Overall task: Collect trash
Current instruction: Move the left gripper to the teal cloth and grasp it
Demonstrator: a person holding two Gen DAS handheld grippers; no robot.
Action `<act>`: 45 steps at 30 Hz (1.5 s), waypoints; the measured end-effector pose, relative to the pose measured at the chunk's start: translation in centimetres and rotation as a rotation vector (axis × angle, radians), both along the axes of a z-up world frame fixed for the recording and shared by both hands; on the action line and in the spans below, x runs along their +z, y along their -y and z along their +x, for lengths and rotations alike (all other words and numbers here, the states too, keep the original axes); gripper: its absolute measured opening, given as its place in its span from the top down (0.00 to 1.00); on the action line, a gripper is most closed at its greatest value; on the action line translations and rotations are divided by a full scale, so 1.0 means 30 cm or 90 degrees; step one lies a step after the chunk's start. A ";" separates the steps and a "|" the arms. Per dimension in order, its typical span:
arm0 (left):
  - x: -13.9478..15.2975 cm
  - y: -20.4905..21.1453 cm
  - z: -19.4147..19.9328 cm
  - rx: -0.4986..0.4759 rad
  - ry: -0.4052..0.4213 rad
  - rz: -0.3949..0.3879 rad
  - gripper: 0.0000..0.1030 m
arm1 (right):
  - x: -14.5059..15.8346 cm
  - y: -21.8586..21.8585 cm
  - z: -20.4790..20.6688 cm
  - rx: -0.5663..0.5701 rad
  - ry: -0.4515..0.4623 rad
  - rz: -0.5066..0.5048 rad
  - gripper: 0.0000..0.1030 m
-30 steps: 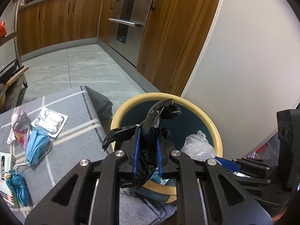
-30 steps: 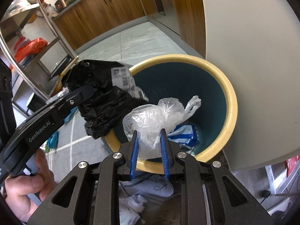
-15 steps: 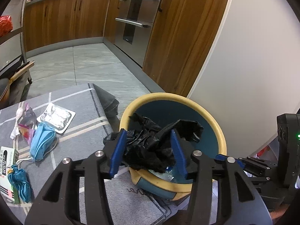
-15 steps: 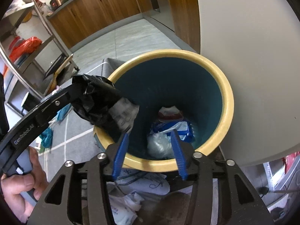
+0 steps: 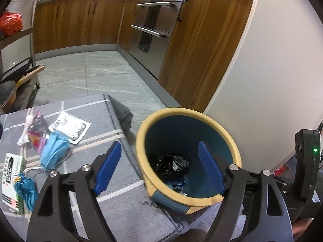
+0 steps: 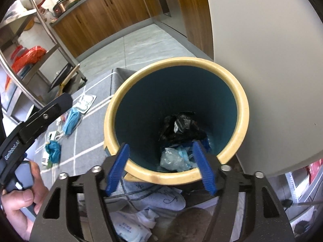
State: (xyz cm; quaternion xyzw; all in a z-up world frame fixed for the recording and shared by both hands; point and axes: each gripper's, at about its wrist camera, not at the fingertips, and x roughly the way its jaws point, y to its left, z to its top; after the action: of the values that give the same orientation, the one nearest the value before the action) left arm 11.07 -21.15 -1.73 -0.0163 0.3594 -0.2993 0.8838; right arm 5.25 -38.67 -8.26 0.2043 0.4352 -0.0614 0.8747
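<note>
A teal bin with a cream rim (image 5: 141,149) (image 6: 240,92) stands beside the grey table. A crumpled black plastic bag (image 5: 171,165) (image 6: 181,127) lies inside it, on a clear plastic bag (image 6: 173,159) and blue wrappers. My left gripper (image 5: 159,169) is open and empty, just in front of the bin's near rim. My right gripper (image 6: 161,165) is open and empty, over the bin's near rim. On the grey tablecloth (image 5: 80,109) lie a blue face mask (image 5: 54,153), a foil blister pack (image 5: 70,127), a pink wrapper (image 5: 36,131), a teal scrap (image 5: 26,189) and a small carton (image 5: 10,173).
A white wall (image 5: 272,60) rises right behind the bin. Wooden cabinets and a steel oven (image 5: 155,26) line the far side of the tiled floor. A metal shelf rack (image 6: 30,46) stands at the left. Cloths and white packets (image 6: 141,211) lie below the bin's near side.
Both grippers opened. The black bag dropped from the left gripper into the bin, onto the clear bag the right gripper had released. Both grippers pulled back a little.
</note>
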 end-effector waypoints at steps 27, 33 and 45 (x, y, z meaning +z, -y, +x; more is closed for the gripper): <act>0.005 -0.448 -0.048 0.157 -0.014 0.098 0.06 | 0.049 -0.125 0.018 0.071 0.037 -0.029 0.07; -0.025 -0.551 -0.052 0.191 -0.036 0.094 0.07 | 0.059 -0.168 0.020 0.096 0.043 -0.033 0.07; -0.144 -0.644 -0.026 0.199 -0.091 0.097 0.35 | 0.072 -0.241 0.028 0.139 0.048 -0.046 0.07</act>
State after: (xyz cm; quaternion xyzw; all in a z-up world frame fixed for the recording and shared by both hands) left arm 10.29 -1.84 -6.04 -0.0265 0.4360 -0.1282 0.8904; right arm 6.09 -31.43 -6.11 0.1262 0.4190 0.0264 0.8988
